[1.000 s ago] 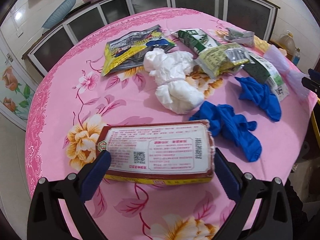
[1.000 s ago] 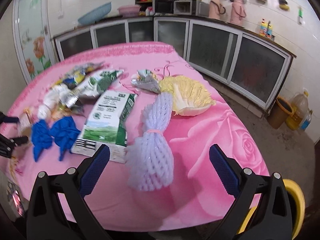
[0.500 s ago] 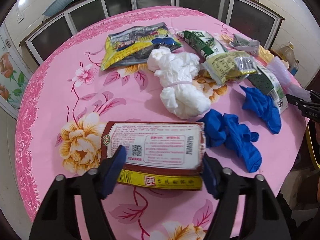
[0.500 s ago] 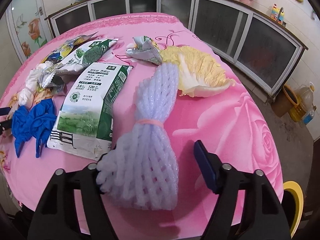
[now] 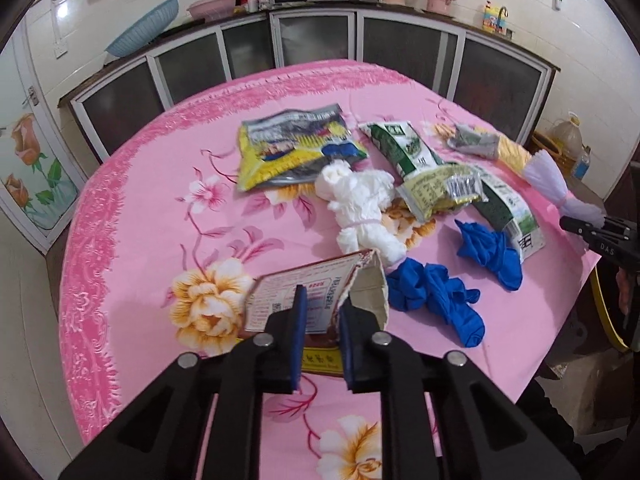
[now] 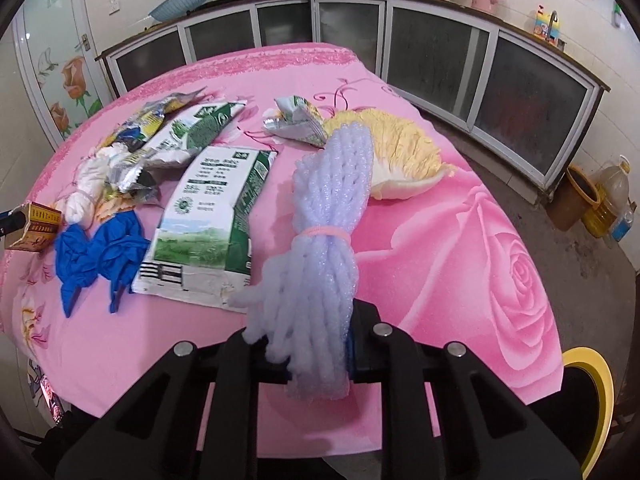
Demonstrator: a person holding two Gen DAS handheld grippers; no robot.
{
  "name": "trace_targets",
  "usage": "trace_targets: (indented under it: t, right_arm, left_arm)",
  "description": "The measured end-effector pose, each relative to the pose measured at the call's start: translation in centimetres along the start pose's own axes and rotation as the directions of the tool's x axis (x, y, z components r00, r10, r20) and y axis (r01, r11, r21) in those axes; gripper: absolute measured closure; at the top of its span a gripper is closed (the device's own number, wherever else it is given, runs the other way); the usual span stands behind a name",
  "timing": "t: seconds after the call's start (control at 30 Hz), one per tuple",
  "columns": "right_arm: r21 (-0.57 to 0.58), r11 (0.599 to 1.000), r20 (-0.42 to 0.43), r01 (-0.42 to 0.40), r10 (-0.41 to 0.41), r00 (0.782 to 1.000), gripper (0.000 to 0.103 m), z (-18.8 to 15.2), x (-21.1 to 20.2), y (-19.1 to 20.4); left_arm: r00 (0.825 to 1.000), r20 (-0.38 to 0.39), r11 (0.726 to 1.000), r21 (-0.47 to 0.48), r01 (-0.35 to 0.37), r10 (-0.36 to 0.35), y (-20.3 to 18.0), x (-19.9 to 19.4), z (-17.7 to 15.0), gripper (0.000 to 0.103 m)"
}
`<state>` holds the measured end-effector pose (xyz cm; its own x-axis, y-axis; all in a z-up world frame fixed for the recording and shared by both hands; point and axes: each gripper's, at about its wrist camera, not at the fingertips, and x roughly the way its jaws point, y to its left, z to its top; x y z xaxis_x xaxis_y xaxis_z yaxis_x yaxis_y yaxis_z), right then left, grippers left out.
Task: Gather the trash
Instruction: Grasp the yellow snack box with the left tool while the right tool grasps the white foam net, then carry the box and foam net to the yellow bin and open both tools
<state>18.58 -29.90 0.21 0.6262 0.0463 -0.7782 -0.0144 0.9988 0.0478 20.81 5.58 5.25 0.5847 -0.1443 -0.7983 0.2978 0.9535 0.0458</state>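
My left gripper point(image 5: 320, 340) is shut on a flattened red-and-white carton point(image 5: 316, 292) and holds it tilted up off the pink floral table point(image 5: 152, 208); the carton also shows in the right wrist view point(image 6: 34, 226). My right gripper point(image 6: 316, 356) is shut on a bundle of white foam netting point(image 6: 324, 240) tied with a pink band, which also shows in the left wrist view point(image 5: 552, 180). Blue gloves point(image 5: 436, 300), a white tissue wad point(image 5: 360, 204), a yellow snack bag point(image 5: 292, 148) and green-white bags point(image 6: 216, 216) lie on the table.
A cabbage leaf point(image 6: 400, 152) and a crumpled silver wrapper point(image 6: 298, 122) lie at the table's far right. A yellow bin rim point(image 6: 592, 384) sits below the right table edge. Cabinets point(image 5: 360, 44) run behind. An oil bottle point(image 6: 612, 200) stands on the floor.
Both grippers closed from wide open. The left one squeezed the carton, which buckled and lifted up. The right one moved forward onto the foam netting and clamped its near end.
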Motion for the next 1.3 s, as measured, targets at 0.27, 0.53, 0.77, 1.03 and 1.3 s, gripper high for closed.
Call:
trace_targets:
  t: [0.27, 0.53, 0.77, 1.03, 1.3]
  right_arm:
    - [0.027, 1.000, 0.070, -0.004, 0.002, 0.998, 0.086, 0.1, -3.5, -0.4]
    - [0.050, 0.996, 0.132, -0.078, 0.070, 0.989, 0.086, 0.1, -6.2, -1.0]
    - [0.056, 0.990, 0.182, -0.131, 0.119, 0.976, 0.086, -0.3, -9.1, -1.5]
    - [0.115, 0.984, 0.226, -0.139, 0.111, 0.968, 0.086, -1.8, -12.0, -4.2]
    - [0.196, 0.978, 0.240, -0.072, 0.023, 0.971, 0.086, -5.4, -14.8, -8.3]
  left_arm:
    - [0.998, 0.059, 0.999, -0.039, 0.015, -0.013, 1.7, -3.4, -0.7, 0.099]
    - [0.995, 0.096, 0.998, -0.056, 0.040, -0.034, 1.9, -4.6, -0.7, 0.100]
    - [0.986, 0.154, 0.997, -0.023, 0.070, -0.065, 0.7, -7.4, -0.1, 0.100]
    - [0.969, 0.183, 0.985, 0.073, 0.155, -0.167, -3.8, -8.6, 1.3, 0.100]
    - [0.935, 0.192, 0.947, 0.179, 0.265, -0.298, -10.0, -8.9, 3.1, 0.100]
